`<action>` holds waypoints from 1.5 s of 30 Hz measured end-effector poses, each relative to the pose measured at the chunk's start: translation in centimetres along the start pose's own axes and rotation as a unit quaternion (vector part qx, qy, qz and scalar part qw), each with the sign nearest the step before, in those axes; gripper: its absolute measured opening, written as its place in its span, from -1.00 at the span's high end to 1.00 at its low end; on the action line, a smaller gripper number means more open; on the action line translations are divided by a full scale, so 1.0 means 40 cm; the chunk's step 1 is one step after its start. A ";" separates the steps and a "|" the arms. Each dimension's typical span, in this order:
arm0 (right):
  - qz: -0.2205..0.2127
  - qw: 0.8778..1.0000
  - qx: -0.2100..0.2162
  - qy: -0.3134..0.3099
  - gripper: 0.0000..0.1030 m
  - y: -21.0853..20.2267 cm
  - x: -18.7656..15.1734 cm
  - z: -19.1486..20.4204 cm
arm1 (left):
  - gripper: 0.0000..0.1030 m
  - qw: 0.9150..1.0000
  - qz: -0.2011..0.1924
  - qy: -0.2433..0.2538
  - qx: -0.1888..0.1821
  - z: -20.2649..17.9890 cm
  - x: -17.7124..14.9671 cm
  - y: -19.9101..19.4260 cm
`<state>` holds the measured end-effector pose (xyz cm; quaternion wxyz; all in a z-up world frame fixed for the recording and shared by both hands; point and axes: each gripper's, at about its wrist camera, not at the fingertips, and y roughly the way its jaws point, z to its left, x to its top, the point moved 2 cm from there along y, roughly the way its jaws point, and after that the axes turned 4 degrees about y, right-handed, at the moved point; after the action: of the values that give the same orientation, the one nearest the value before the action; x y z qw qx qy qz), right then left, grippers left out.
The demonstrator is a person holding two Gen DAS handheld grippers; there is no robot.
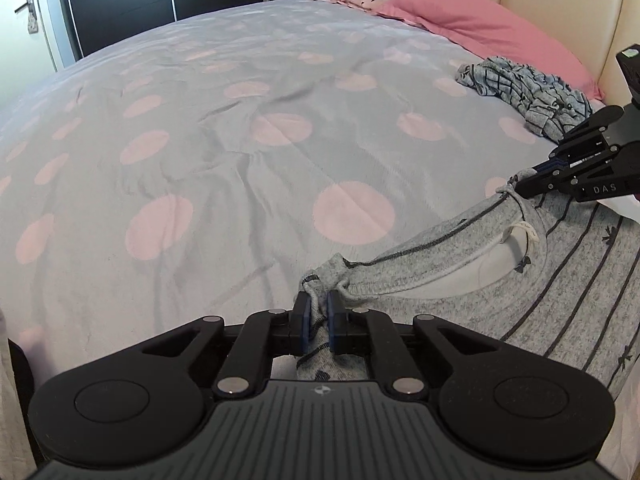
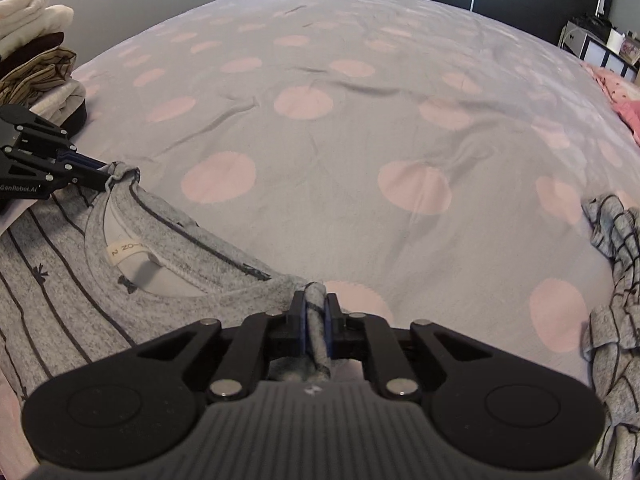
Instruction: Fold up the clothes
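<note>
Grey striped top (image 1: pixel 560 280), pinched at each shoulder beside the neckline: left gripper (image 1: pixel 318 312) and right gripper (image 2: pixel 316 308) both clamped on bunched fabric, over the spotted bedcover (image 1: pixel 240 160). Looked light, soft, limp; likely to sag between holds. Crumpled checked garment (image 1: pixel 528 88) lay beyond, well apart.

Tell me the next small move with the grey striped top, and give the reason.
Probably draw both grippers forward over the spotted duvet and lay the grey striped top down flat. The left gripper and right gripper each pinch a bunched shoulder corner either side of the neckline, the fabric between them looks spread, and open bed lies ahead. The crumpled checked garment sits off to the side.
</note>
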<state>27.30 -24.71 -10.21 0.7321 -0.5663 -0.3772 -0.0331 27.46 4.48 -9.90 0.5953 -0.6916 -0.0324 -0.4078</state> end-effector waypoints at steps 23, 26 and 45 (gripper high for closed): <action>-0.130 0.988 -0.051 0.064 0.13 -0.342 -0.053 0.133 | 0.39 0.995 -0.081 0.045 0.029 -0.212 -0.059 -0.322; -0.122 0.990 -0.046 0.060 0.09 -0.364 -0.100 0.177 | 0.44 0.993 -0.092 0.064 0.032 -0.251 -0.092 -0.352; -0.092 0.989 -0.071 0.088 0.74 -0.262 -0.275 0.248 | 0.73 0.993 -0.093 -0.055 0.050 -0.236 -0.236 -0.252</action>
<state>9.37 -24.14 -7.52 0.7143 -0.5743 -0.3588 -0.1766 10.88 3.53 -7.96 0.5860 -0.6764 -0.1497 -0.4204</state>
